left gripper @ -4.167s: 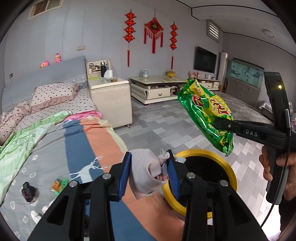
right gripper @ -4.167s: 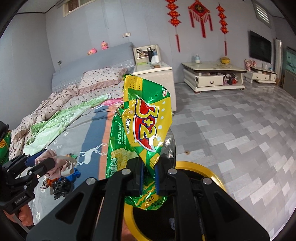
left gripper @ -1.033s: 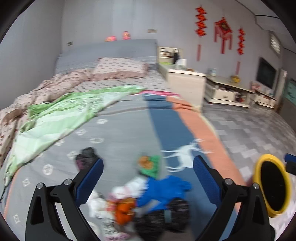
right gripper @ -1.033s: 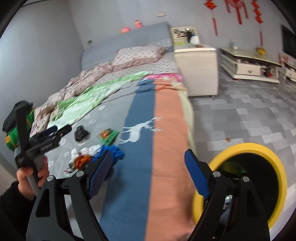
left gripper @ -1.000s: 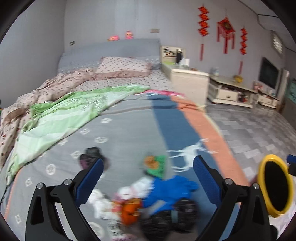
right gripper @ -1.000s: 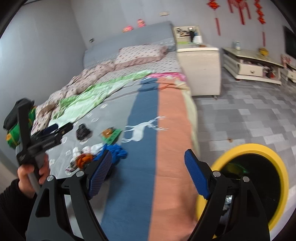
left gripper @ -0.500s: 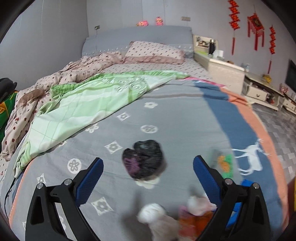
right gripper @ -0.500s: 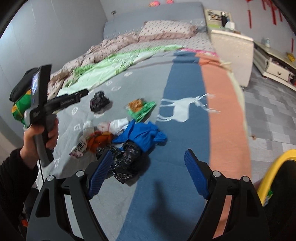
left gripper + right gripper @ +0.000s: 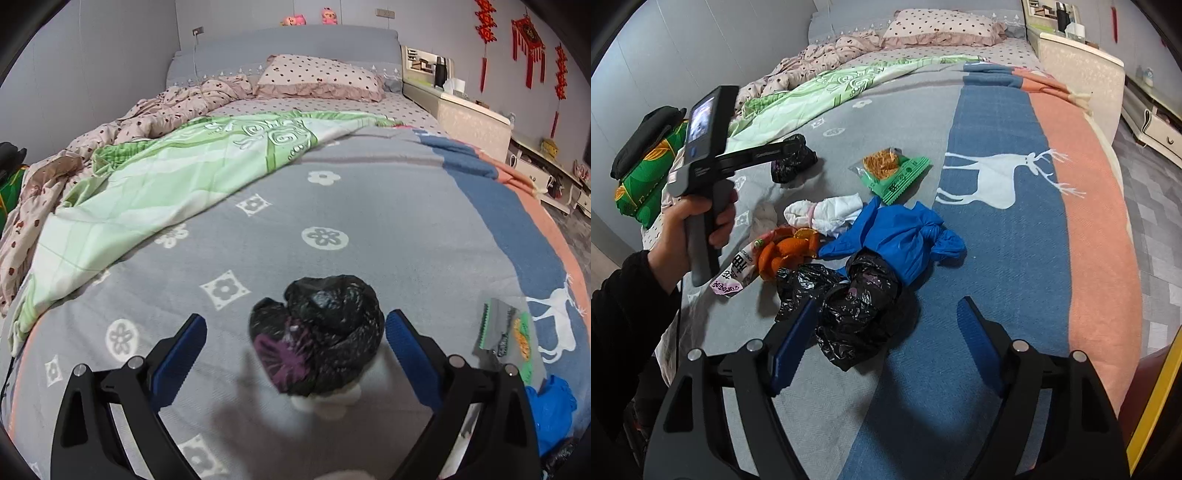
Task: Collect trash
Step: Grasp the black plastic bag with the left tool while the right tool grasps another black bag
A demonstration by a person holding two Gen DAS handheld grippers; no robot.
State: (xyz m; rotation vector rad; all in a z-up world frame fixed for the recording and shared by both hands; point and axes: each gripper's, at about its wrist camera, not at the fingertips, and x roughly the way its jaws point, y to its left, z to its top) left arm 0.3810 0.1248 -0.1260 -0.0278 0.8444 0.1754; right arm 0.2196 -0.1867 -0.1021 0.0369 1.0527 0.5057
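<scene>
A small black bag wad (image 9: pixel 317 332) lies on the grey bedspread between the fingers of my open left gripper (image 9: pixel 295 319); the right pad is close to it, the left pad apart. The right wrist view shows that gripper (image 9: pixel 790 147) held by a hand over the same wad (image 9: pixel 794 162). My right gripper (image 9: pixel 886 304) hangs over a crumpled black bag (image 9: pixel 857 306). Its jaws are closing, the bag partly between them with no pad pressing on it. Nearby lie a blue bag (image 9: pixel 901 240), a green snack packet (image 9: pixel 894 170), a white wad (image 9: pixel 823 214) and orange peel (image 9: pixel 786 251).
The yellow-rimmed bin (image 9: pixel 1156 398) shows at the right edge, off the bed's side. A green quilt (image 9: pixel 184 166) and spotted pillow (image 9: pixel 317 77) cover the far bed. A nightstand (image 9: pixel 472 122) stands right. A printed wrapper (image 9: pixel 735 273) lies by the hand.
Both grippers have left the bin with empty jaws, swung over the bed and sunk toward the trash. The left now straddles the small black wad, the right the larger black bag.
</scene>
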